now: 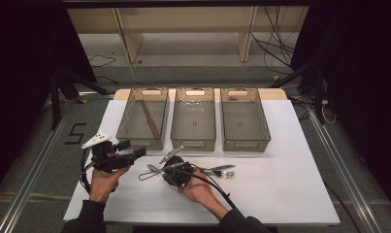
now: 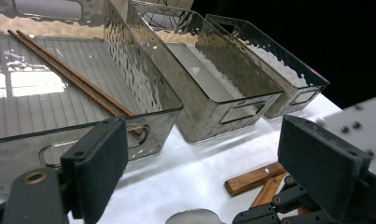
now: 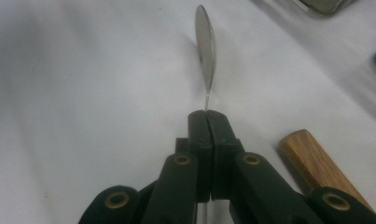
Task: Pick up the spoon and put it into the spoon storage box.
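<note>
**Right gripper clamped on spoon near the front edge of the counter**

My right gripper point(image 3: 208, 116) is clenched on the thin handle of a spoon point(image 3: 205, 46); its bowl juts out beyond the pads, just above the counter point(image 1: 280, 160), near the middle of the front edge. A wooden handle point(image 3: 311, 158) lies just beside it. My left gripper point(image 2: 213, 158) hovers released toward the front-left corner. Beyond it, chopsticks point(image 2: 69, 74) lie in the left tray point(image 1: 141, 119).

A lab: dark curtains point(image 1: 18, 73), loose cables point(image 1: 275, 39), floor rails point(image 1: 33, 179)
</note>
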{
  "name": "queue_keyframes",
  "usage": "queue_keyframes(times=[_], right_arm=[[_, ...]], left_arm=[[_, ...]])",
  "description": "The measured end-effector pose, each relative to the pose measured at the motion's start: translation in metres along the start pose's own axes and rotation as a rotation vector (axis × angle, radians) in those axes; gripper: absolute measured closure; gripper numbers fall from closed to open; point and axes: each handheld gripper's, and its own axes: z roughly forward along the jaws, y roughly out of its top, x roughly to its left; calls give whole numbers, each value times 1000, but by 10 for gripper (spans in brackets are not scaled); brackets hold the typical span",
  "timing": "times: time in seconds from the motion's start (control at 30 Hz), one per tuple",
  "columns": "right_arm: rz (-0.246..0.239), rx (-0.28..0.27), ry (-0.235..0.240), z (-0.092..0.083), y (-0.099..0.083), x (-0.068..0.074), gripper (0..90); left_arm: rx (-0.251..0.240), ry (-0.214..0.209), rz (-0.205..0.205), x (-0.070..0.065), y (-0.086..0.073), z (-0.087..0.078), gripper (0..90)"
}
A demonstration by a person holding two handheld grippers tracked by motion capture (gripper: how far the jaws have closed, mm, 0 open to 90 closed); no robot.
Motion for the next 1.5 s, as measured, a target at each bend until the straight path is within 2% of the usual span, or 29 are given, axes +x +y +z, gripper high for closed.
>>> queue_keyframes(times=[0.07,0.37,0.53,0.83,1.03,1.27,1.5], right_arm=[[-8,2,-14,0,0,3,900],[12,1,13,-2,0,1,900],[30,-49,23,-14,2,-4,900],[81,-139,10,-46,5,-25,900],[105,-188,-10,-68,8,-40,900],[130,-222,-35,-85,14,-57,900],[148,-238,-54,-96,17,-71,900]], left_arm=[[2,0,2,0,0,0,160],[0,0,-5,1,0,-1,160],[-6,1,-8,2,0,-2,159],[-11,-11,3,0,-1,1,160],[-27,-15,32,-3,-4,3,160],[-30,-20,56,-7,-8,6,160],[-26,-26,80,-10,-13,10,160]])
